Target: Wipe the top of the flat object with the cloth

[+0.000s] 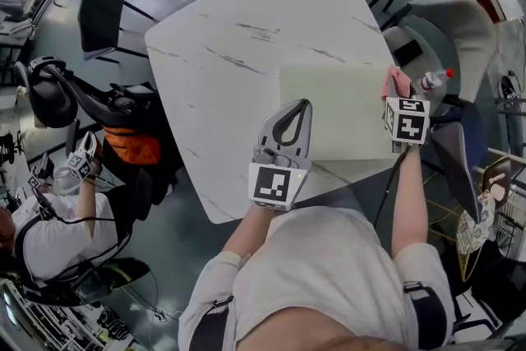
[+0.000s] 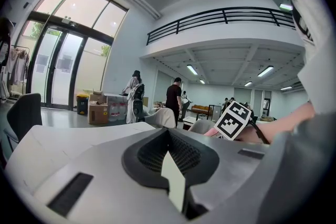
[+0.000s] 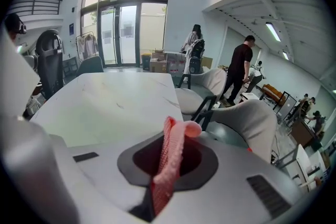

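We note the left gripper [image 1: 301, 106] closed on the near left corner of the pale green flat sheet [image 1: 345, 111], which lies towards the near right edge of the marble-patterned table [image 1: 230, 53]. The right gripper [image 1: 396, 98] is clamped on the pink cloth [image 1: 399, 80] at the sheet's right edge. We judge the wipe is about to start or at one end of a pass: the next move calls for pressing the cloth flat and drawing it across the sheet, with the left holding it steady.
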Motion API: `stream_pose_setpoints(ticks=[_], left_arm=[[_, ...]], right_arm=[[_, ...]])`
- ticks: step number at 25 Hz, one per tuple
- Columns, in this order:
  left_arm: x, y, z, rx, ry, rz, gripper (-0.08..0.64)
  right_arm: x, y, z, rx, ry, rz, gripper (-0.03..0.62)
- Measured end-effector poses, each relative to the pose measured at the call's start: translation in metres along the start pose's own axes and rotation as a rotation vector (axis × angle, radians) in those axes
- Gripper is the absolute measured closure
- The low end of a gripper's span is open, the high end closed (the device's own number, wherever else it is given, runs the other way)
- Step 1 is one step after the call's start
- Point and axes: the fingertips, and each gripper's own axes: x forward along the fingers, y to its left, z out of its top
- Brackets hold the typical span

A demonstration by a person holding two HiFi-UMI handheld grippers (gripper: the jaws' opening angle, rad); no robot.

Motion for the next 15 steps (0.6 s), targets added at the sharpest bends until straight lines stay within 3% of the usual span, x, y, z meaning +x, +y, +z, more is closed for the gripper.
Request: stream_pose_setpoints(ticks=[15], left_arm=[[-0.003,-0.017,-0.003,0.027,0.021,-0.029,0.546]], right_arm=[[-0.02,-0.006,-0.021,0.017,-0.015,0.024,0.565]])
